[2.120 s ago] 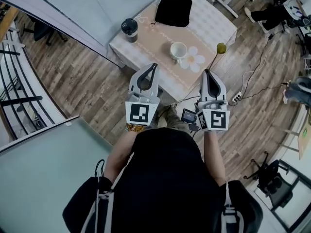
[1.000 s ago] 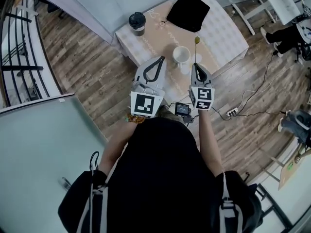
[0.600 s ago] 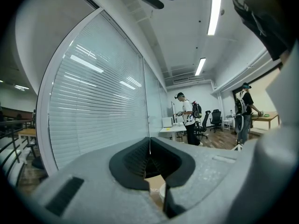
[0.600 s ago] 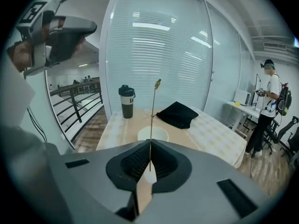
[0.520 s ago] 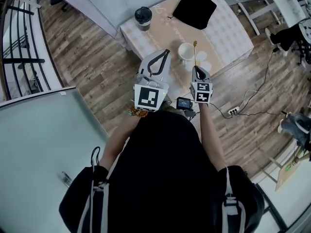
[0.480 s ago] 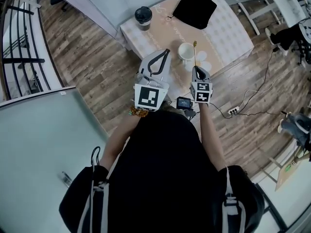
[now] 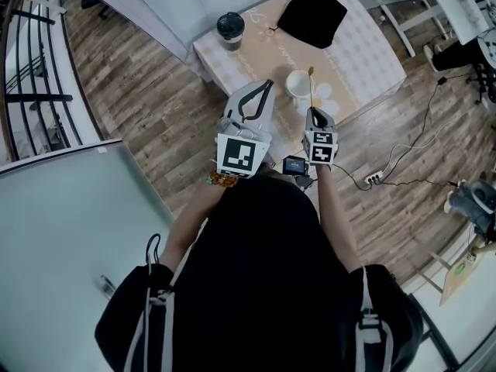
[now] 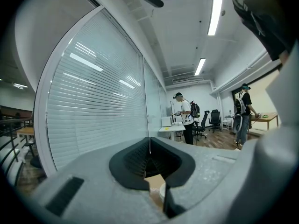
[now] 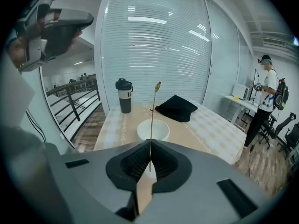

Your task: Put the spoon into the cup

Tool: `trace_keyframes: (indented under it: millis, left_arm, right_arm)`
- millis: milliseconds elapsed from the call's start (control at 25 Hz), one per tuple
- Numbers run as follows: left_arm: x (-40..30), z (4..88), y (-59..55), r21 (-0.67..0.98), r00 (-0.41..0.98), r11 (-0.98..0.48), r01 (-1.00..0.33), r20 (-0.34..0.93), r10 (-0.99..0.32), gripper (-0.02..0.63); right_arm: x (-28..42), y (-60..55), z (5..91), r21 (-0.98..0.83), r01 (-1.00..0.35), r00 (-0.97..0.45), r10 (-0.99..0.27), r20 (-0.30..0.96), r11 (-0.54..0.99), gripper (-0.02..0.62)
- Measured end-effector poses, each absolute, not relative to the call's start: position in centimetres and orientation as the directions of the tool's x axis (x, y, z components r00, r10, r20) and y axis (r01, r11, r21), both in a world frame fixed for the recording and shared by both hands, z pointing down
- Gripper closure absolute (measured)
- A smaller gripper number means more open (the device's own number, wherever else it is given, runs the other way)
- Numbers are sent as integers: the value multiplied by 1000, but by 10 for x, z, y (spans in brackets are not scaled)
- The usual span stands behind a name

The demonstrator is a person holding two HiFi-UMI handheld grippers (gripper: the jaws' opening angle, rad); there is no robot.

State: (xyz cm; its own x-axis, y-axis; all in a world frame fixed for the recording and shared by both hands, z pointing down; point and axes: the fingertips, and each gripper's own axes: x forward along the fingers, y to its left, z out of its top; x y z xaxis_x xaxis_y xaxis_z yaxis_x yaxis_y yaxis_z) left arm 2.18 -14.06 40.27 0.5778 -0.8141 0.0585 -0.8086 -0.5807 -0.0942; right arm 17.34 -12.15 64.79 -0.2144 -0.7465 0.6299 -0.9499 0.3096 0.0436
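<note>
In the right gripper view the white cup (image 9: 161, 130) stands on the beige table (image 9: 117, 125), just beyond my right gripper (image 9: 150, 143). That gripper is shut on the lower end of a thin gold spoon (image 9: 153, 118), which stands upright with its bowl at the top. Seen from the head view, the spoon (image 7: 311, 91) rises beside the cup (image 7: 296, 84), by its right rim. My right gripper (image 7: 311, 112) is at the table's near edge. My left gripper (image 7: 267, 84) is shut on nothing, left of the cup. Its jaws (image 8: 149, 140) meet and point towards the window blinds.
A dark tumbler (image 7: 230, 28) stands at the table's far left corner and a black cloth (image 7: 311, 15) lies at the far side. A power strip (image 7: 376, 178) with cables lies on the wood floor to the right. A railing (image 7: 31, 91) runs along the left.
Since the earliest frame my right gripper has carried the spoon leftward, from the table's right edge to the cup's right rim. Over the last half second almost nothing has moved.
</note>
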Motion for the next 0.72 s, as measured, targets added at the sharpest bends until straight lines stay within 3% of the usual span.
trace_keyframes:
  millis: [720]
  left_arm:
    - [13,405,-143,-87,566,-570,-817,67,-822,588]
  right_arm:
    - [166,-117,644,52,-950,-212,-759,615,308,586]
